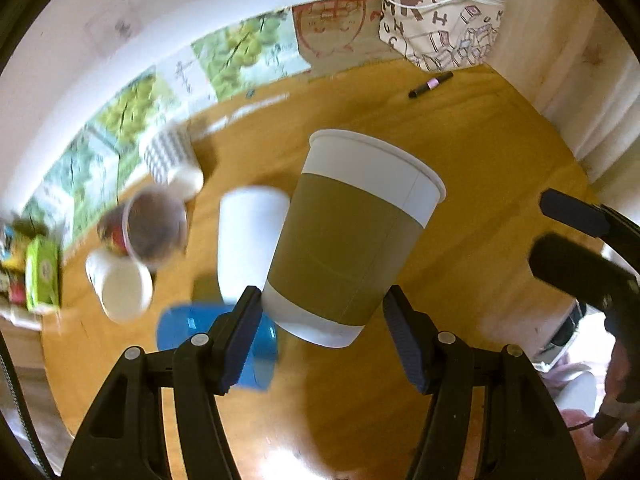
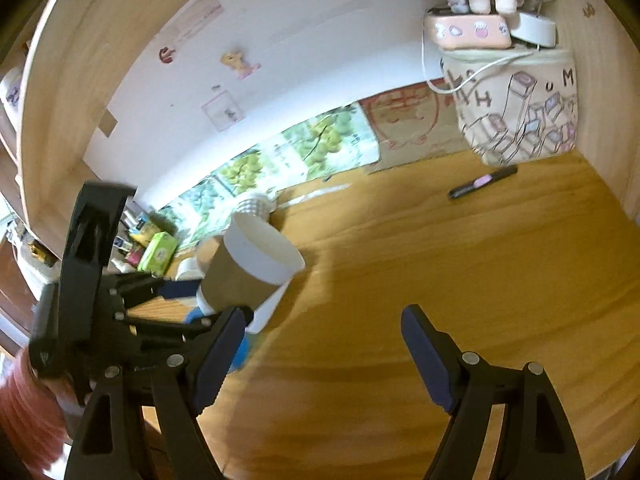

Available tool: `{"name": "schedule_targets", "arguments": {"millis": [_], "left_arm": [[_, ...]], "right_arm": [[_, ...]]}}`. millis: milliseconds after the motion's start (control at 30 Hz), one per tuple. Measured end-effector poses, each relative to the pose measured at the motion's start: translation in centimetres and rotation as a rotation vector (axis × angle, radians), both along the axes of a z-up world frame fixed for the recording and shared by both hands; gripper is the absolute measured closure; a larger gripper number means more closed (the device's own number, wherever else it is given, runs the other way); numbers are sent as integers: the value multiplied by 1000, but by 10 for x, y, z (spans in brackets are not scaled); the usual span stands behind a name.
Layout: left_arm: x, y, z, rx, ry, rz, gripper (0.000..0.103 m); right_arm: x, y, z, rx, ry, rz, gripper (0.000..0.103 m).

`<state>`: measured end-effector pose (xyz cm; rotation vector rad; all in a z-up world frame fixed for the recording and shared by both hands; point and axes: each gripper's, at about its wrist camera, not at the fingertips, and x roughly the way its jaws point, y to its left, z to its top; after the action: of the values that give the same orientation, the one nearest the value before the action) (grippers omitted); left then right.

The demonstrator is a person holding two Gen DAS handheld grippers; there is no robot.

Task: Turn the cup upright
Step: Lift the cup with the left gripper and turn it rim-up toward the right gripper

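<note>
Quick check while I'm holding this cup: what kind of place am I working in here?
Most likely a home desk or study nook, not a kitchen. A wooden tabletop boxed in by pale wood panels, a letter-printed fabric pouch with a black and pink pen beside it, and cartoon stickers on the white wall.

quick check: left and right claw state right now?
Left claw: closed on the paper cup, gripping near its base, cup lifted off the table and tilted.
Right claw: open, holding nothing.
</note>
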<state>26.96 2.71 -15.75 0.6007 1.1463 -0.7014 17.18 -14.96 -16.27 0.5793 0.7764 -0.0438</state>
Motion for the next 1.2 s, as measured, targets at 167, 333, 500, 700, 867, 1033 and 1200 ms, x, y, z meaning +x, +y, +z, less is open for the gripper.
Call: {"name": "schedule_targets", "arguments": {"millis": [167,333,500,700,867,1033,1200], "left_arm": [[-21,29,-7,-23,39,3,36],[-41,50,-15,-69,97,6,36],[-59,63,-24,-95,143,-12,36],[-66,79,-43,-100,210,-8,36],[-66,88,-56,-107,255,6,36],[-67,91,-68,-91,293,17,36],[-69,91,-73,-87,300,13,36]], "right_arm": [[-12,27,-3,5,23,-20,22],[-22,51,-8,18,54,-31,22],[-29,69,-17,56,90,-49,22],[-37,87,-30,96,145,-48,22],[-39,99,-43,134,199,-41,22],[-40,108,-58,176,251,-34,22],[-40,113,-67,197,286,-34,22]]}}
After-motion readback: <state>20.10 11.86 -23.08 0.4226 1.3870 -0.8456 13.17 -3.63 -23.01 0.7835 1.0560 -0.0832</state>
